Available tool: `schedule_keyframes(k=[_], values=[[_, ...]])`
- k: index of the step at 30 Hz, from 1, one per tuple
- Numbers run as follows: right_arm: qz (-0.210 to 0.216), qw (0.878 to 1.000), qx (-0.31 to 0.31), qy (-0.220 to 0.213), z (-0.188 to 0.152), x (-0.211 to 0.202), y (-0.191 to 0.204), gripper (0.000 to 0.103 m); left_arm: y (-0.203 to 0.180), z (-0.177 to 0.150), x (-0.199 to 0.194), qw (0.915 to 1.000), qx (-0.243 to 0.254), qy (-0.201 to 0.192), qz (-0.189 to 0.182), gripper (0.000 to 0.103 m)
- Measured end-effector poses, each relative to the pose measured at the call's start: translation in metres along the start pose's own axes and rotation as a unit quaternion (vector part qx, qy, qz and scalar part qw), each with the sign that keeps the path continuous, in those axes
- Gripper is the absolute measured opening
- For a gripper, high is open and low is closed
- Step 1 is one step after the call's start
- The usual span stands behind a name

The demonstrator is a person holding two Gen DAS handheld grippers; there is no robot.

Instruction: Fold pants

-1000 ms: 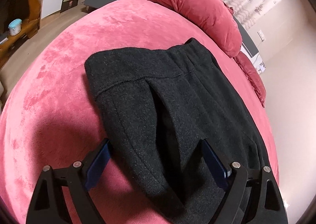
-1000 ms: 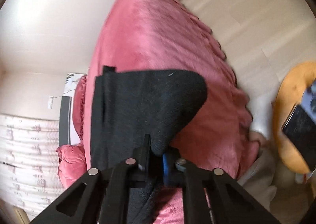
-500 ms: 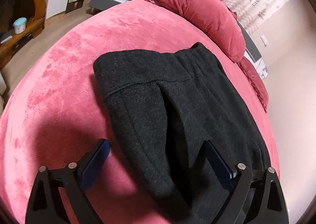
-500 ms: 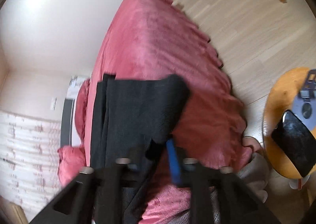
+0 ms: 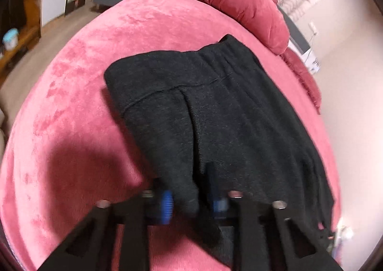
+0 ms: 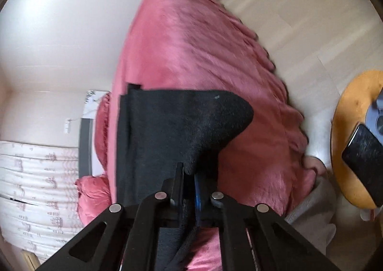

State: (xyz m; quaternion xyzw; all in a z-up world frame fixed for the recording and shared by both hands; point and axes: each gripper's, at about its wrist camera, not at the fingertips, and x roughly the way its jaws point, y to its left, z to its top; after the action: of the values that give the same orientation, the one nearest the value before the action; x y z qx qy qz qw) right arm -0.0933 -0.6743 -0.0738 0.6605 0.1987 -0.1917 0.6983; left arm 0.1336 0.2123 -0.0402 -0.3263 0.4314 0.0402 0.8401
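Dark charcoal fleece pants [image 5: 215, 113] lie partly folded on the pink plush bed [image 5: 71, 127], waistband toward the red velvet pillow [image 5: 239, 0]. The left claw [image 5: 191, 199] has just been closing and now pinches a bunched fold of the fabric between its blue pads. The right claw [image 6: 189, 187] is clenched tight on another edge of the pants, lifting a corner off the bed.

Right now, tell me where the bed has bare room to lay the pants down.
Bare bedspread lies left of the pants, out to the bed's edge, and past them in the right view. It is crowded by the pillow and near both claws.
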Motion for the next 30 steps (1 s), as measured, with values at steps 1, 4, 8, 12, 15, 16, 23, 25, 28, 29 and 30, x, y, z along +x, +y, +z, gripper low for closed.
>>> schedule_keyframes(k=[1, 4, 8, 12, 15, 16, 23, 25, 28, 29, 30], values=[[0.007, 1.000, 0.001, -0.002, 0.001, -0.005, 0.002, 0.006, 0.003, 0.000, -0.002, 0.9999, -0.008, -0.001, -0.009, 0.019], [0.032, 0.999, -0.012, -0.012, -0.001, -0.023, 0.013, 0.006, 0.011, 0.000, -0.005, 0.9991, -0.027, -0.003, -0.031, 0.031], [0.029, 0.999, -0.032, -0.018, -0.008, -0.027, 0.017, 0.006, 0.014, -0.003, -0.004, 0.9987, -0.035, -0.012, -0.036, 0.073], [0.041, 0.999, 0.003, -0.018, -0.010, -0.028, 0.006, 0.006, 0.013, 0.005, 0.007, 0.9980, -0.055, -0.004, -0.030, 0.066], [0.038, 0.999, -0.006, -0.017, -0.013, -0.030, 0.008, 0.006, 0.007, 0.011, 0.014, 0.9989, -0.046, 0.004, 0.008, 0.037], [0.036, 0.999, -0.009, -0.018, -0.013, -0.031, 0.009, 0.006, 0.006, 0.013, 0.013, 0.9989, -0.045, 0.000, 0.011, 0.031], [0.031, 0.999, -0.016, -0.031, -0.016, -0.040, 0.021, 0.006, 0.011, 0.015, -0.024, 0.9957, -0.054, -0.031, -0.068, 0.009], [0.033, 0.999, -0.020, -0.035, -0.016, -0.044, 0.024, 0.006, 0.016, 0.015, -0.035, 0.9930, -0.062, -0.031, -0.096, 0.009], [0.041, 0.998, -0.028, -0.041, -0.017, -0.054, 0.029, 0.006, 0.019, 0.015, -0.049, 0.9911, -0.055, -0.031, -0.117, 0.008], [0.043, 0.998, -0.030, -0.041, -0.017, -0.057, 0.030, 0.006, 0.020, 0.014, -0.055, 0.9896, -0.058, -0.034, -0.128, 0.008], [0.046, 0.998, -0.031, -0.042, -0.018, -0.059, 0.031, 0.006, 0.021, 0.016, -0.058, 0.9880, -0.062, -0.035, -0.137, 0.008]])
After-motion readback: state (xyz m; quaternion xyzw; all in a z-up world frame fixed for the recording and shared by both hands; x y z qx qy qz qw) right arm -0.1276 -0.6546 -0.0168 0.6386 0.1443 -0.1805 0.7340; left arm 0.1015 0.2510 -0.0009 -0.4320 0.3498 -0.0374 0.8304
